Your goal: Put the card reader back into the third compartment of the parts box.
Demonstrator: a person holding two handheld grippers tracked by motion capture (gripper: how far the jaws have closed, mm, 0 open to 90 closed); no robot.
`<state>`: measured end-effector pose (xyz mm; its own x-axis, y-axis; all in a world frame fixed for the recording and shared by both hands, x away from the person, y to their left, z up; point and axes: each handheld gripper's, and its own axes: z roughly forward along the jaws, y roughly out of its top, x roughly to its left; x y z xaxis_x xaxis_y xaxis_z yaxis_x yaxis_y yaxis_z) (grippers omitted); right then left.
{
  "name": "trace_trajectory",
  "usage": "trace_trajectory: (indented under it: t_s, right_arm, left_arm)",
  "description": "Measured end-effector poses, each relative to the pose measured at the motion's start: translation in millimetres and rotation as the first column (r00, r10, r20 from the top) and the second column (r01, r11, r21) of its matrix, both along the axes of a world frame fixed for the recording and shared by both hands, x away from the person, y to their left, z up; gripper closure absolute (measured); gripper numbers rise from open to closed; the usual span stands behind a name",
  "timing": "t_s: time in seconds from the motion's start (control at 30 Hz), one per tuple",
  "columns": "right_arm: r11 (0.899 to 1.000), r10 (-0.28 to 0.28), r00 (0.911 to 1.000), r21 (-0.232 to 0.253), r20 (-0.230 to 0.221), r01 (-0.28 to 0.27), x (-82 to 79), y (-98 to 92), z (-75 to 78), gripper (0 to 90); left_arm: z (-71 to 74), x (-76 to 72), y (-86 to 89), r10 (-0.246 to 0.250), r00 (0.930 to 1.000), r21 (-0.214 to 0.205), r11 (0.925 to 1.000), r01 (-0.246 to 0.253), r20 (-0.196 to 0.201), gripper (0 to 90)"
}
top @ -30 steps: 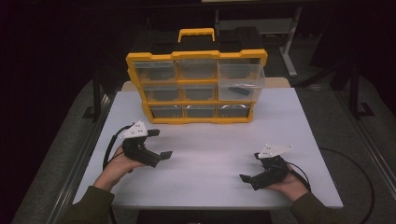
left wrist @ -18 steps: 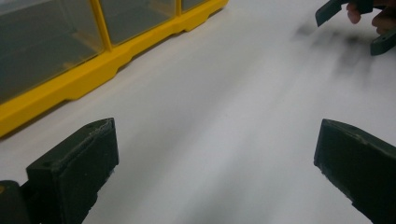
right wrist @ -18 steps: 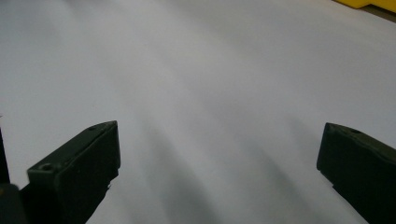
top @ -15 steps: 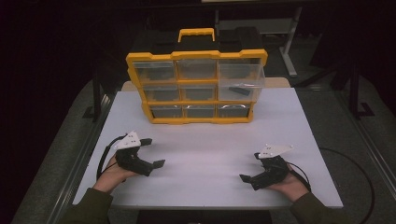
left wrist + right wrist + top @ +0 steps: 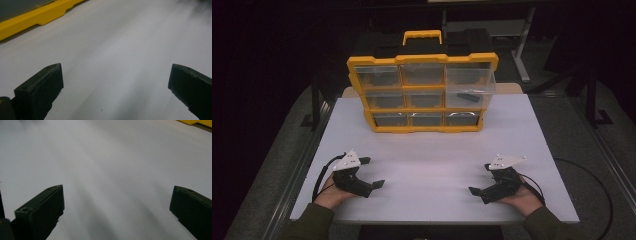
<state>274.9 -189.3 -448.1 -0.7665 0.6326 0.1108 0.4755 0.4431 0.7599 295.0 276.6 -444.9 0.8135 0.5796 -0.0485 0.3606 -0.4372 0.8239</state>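
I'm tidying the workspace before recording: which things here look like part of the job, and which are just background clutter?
Likely part of the job:
yellow drawer organizer
dark item in its right-hand drawer
left gripper
right gripper
white tabletop

Background:
metal stand behind
cable on floor

One yellow organizer box (image 5: 422, 95) with nine clear drawers, three rows of three, stands on one white desk (image 5: 432, 170). Two hand-held grippers: left hand-held gripper (image 5: 371, 173), right hand-held gripper (image 5: 480, 179).
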Motion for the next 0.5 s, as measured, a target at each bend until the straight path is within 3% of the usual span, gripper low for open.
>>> trace_trajectory:
  t_s: [0.5]
  right_arm:
    - [1.0, -0.001, 1.0, -0.004, 0.0, 0.001, -0.7, -0.2, -0.4, 0.0]
  left_arm:
    - [-4.4, -0.5, -1.8, -0.011, 0.9999, 0.004, 0.9999, 0.011, -0.012, 0.0]
